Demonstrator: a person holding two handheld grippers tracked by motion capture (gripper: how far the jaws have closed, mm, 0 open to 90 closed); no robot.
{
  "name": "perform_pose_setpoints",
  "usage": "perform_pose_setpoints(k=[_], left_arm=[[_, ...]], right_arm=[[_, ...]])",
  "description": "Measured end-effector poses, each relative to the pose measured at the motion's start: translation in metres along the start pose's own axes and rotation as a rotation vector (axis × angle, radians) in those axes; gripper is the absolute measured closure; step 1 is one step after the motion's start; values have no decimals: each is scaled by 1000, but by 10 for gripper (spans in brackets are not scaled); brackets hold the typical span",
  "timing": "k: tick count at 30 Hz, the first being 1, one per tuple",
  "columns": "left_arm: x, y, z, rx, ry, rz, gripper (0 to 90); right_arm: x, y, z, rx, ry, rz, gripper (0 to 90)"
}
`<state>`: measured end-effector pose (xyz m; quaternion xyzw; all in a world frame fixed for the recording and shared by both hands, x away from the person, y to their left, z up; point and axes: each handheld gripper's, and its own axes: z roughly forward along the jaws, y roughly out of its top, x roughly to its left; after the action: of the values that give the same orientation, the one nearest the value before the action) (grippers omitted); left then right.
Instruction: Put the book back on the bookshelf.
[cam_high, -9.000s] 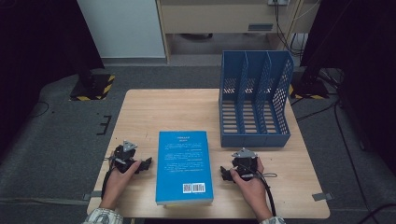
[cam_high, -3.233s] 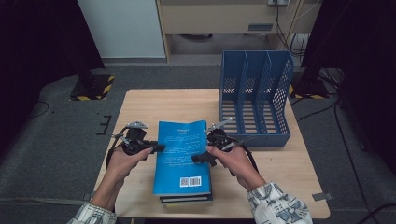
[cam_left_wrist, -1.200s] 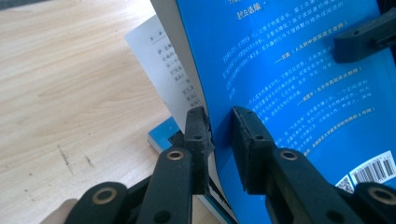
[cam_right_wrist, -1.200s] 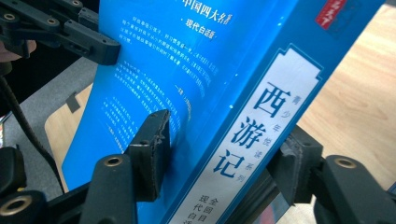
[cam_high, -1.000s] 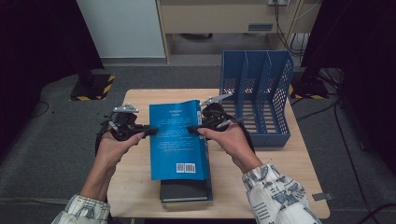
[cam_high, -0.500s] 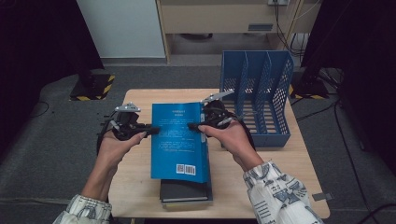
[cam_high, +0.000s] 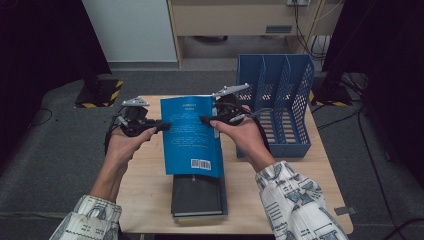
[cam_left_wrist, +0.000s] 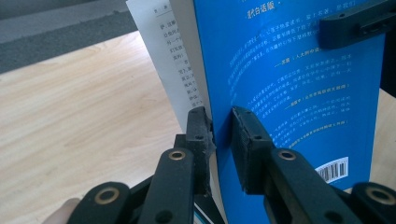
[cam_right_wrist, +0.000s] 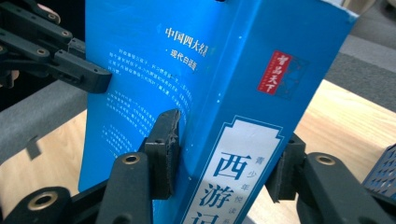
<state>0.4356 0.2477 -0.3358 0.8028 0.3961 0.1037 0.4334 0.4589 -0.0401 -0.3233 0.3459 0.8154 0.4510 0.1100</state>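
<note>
Book (cam_high: 191, 135): bright blue cover, white print, white barcode patch, red label on spine.
Lower book (cam_high: 197, 195): black cover.
File rack (cam_high: 280, 95): blue, perforated walls.
Table (cam_high: 150, 170): pale wood grain.
Left claw (cam_high: 161, 125): black.
Right claw (cam_high: 205, 120): black.
Sleeves (cam_high: 295, 205): white with dark print.

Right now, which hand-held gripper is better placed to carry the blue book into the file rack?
Right: it spans the book's spine, nearest the rack. Left only pinches the cover's far edge.
</note>
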Motion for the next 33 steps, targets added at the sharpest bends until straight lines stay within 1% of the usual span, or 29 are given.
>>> perform_pose_setpoints(k=[2, 4, 5, 6, 8, 9, 11, 13, 14, 17, 18, 19, 20, 23, 25, 26, 28, 31, 32, 33], left_arm=[[1, -2, 0, -1, -9, -4, 770], [0, -3, -1, -1, -8, 0, 770], [-1, -4, -1, -1, -4, 3, 770], [-6, -6, -4, -6, 10, 17, 770], [-9, -7, -6, -8, 15, 23, 770], [-11, -8, -8, -8, 21, 33, 770], [-14, -11, -12, -7, 23, 37, 771], [-17, -12, -14, -8, 28, 39, 771], [-17, -13, -15, -8, 28, 43, 771], [-17, -13, -15, -9, 28, 42, 771], [-16, -13, -14, -10, 27, 37, 771], [-16, -13, -14, -10, 27, 37, 771], [-15, -12, -14, -10, 25, 31, 771], [-11, -8, -10, -5, 21, 27, 771], [-9, -3, -9, -16, 27, 36, 771], [-9, -1, -9, -26, 36, 47, 772], [-8, 1, -9, -31, 42, 54, 772], [-6, 1, -9, -23, 35, 53, 772], [-6, -1, -10, -27, 33, 52, 771], [-8, -3, -12, -33, 32, 58, 771]], right_arm=[[-1, -1, 0, -7, 0, 3, 538], [0, -2, 0, -8, 2, -2, 538], [1, -3, -1, -7, 1, -8, 538], [2, -4, -2, -9, 3, -19, 539], [3, -5, -4, -10, 5, -20, 539], [5, -5, -5, -10, 8, -25, 539], [9, -6, -10, -12, 19, -46, 539], [11, -6, -12, -11, 20, -54, 537], [14, -4, -12, -7, 16, -68, 534], [14, -2, -11, -8, 18, -71, 537], [13, -1, -10, -12, 17, -59, 553], [13, -1, -10, -12, 17, -59, 553], [11, 0, -9, -14, 21, -38, 561], [9, 1, -7, -21, 17, -36, 563], [6, 1, -6, -34, 13, -29, 565], [6, 2, -7, -47, 8, -26, 567], [4, 3, -7, -72, 0, -28, 574], [5, 3, -8, -79, -4, -39, 576], [8, 2, -10, -79, 2, -58, 575], [8, 2, -10, -79, 2, -58, 575]])
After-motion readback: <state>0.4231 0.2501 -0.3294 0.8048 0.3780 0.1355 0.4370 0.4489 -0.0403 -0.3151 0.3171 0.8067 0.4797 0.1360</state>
